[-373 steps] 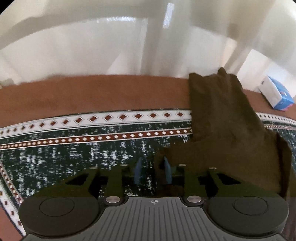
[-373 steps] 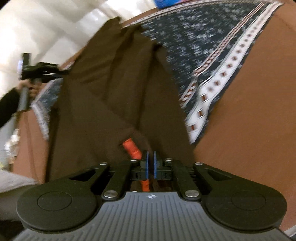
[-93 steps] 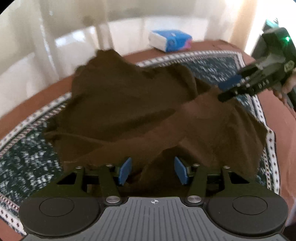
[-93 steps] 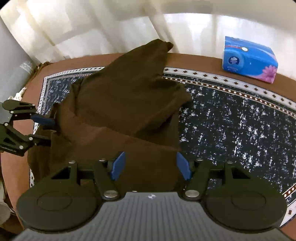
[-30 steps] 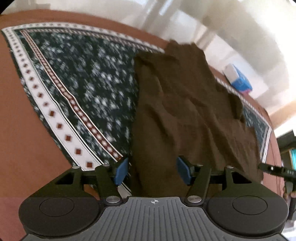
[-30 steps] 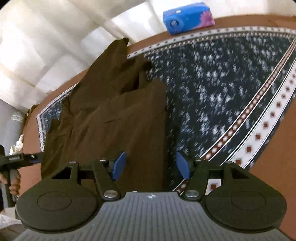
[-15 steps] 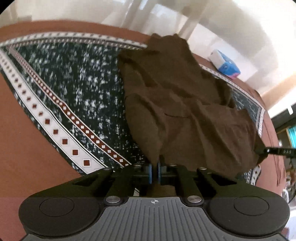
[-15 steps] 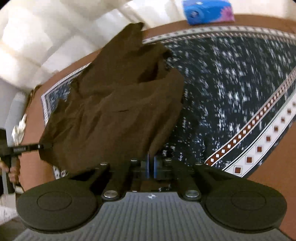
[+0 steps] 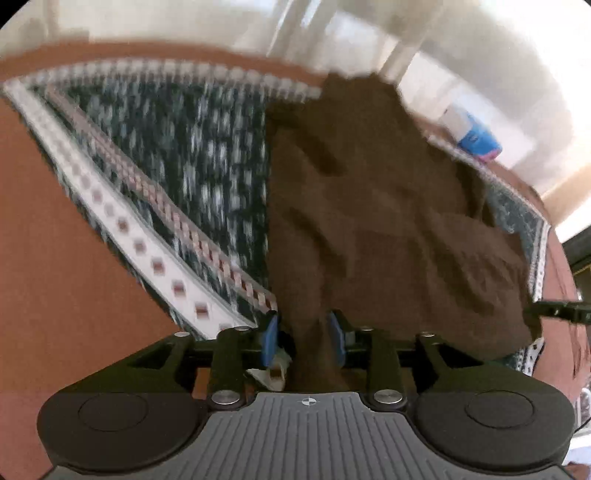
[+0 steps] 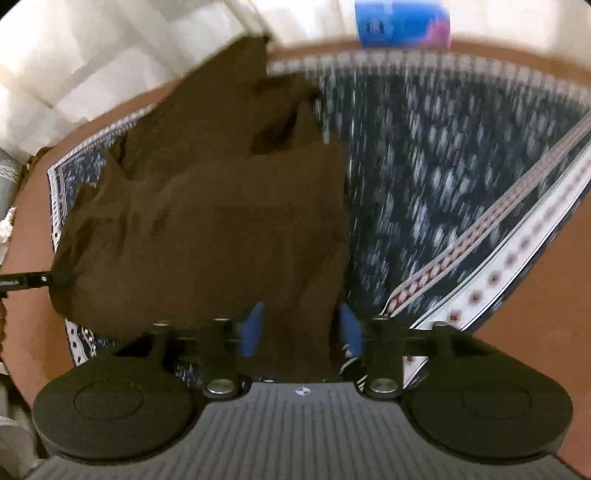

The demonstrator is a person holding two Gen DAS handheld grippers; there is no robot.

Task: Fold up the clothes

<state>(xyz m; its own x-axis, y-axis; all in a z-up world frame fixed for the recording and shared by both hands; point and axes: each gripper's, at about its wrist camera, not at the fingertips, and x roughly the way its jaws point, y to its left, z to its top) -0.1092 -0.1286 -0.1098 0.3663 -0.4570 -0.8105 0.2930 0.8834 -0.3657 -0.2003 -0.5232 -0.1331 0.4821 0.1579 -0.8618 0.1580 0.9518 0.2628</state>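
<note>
Left wrist view. Motion blur throughout, worst at the patterned cloth (image 9: 207, 177) from 9 to 12 o'clock; its dark speckle and diamond border smear. Brown garment (image 9: 376, 229) lies rumpled on that cloth, from centre out to 1 and 3 o'clock. Its near corner runs down between the blue pads of the left gripper (image 9: 304, 341). Jaws opening, pads stand apart with cloth between them; the right pad is at the fabric's edge, but whether it touches cannot be told. A pale scrap (image 9: 271, 373) sits behind the left pad, identity unclear. Right gripper (image 9: 561, 310) shows only as a dark tip at 3 o'clock, at the garment's far corner, body cut by the frame. Blue box (image 9: 476, 138) at 2 o'clock, blurred, print unreadable.

Right wrist view. Also blurred. Garment (image 10: 221, 206) fills centre to 10 o'clock; its folds merge into one dark mass, layers hard to separate. A strip hangs between the right gripper's (image 10: 301, 328) pads; jaws opening, gaps visible on both sides of the strip. Left gripper (image 10: 26, 282) is a thin dark bar at 9 o'clock against the garment's corner, mostly out of frame. Blue box (image 10: 402, 24) at 12 o'clock, top cut off.
</note>
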